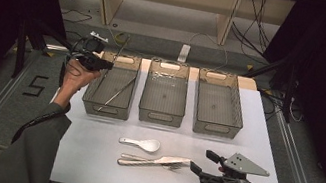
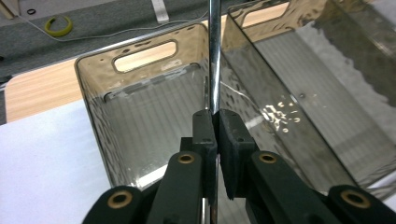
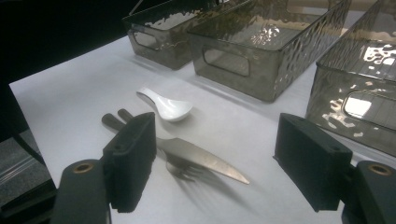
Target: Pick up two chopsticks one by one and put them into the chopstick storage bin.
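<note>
Step in hand, by judgement: placing a metal rod (image 2: pixel 214 56) into the left bin (image 1: pixel 108 107), upper left of the high view. The left tool (image 2: pixel 216 122) is clamped on it; its long axis runs upward, away from the jaws. Next: lower and release. The right tool (image 3: pixel 215 163) is spread above the knife (image 3: pixel 201 158), lower right.

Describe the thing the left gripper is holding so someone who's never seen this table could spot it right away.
Start at the row of three smoky clear bins along the far edge of the white table. In the leftmost bin, a thin shiny metal rod slants from the floor up past the rim, pinched by the left gripper. Unlike the broader spoon, knife and fork lying on the table, it is straight, slender and plain.
</note>
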Demonstrator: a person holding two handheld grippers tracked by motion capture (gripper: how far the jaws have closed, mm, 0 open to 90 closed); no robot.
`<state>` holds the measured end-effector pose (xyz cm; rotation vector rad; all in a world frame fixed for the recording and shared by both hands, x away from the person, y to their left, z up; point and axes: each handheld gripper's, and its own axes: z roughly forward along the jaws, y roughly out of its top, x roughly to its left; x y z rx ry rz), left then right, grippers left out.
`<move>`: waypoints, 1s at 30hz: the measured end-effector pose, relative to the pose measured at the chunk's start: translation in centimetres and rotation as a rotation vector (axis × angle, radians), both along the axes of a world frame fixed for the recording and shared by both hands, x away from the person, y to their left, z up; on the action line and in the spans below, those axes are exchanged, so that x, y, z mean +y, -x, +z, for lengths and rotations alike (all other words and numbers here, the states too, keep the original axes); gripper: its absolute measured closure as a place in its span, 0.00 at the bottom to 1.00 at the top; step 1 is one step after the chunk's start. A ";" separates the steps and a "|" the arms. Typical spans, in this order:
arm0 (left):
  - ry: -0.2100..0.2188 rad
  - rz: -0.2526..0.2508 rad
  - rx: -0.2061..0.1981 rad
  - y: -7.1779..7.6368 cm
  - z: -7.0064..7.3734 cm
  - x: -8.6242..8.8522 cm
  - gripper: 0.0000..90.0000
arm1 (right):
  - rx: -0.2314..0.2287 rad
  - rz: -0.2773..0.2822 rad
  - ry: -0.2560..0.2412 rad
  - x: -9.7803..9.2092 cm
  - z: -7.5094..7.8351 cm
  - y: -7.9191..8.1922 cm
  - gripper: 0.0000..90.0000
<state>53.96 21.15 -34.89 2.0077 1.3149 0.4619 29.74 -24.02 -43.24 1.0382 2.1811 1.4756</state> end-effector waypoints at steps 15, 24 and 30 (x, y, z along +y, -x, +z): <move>0.019 0.027 0.006 -0.4 -2.9 1.2 0.95 | 0.008 0.005 0.000 0.1 -0.1 -0.1 0.33; -0.003 0.023 0.009 -0.4 -4.0 1.1 0.94 | 0.010 0.005 -0.001 0.2 -0.1 -0.1 0.33; -0.008 0.029 0.027 -0.5 -4.9 1.1 0.94 | 0.009 0.005 -0.003 0.1 -0.1 -0.1 0.33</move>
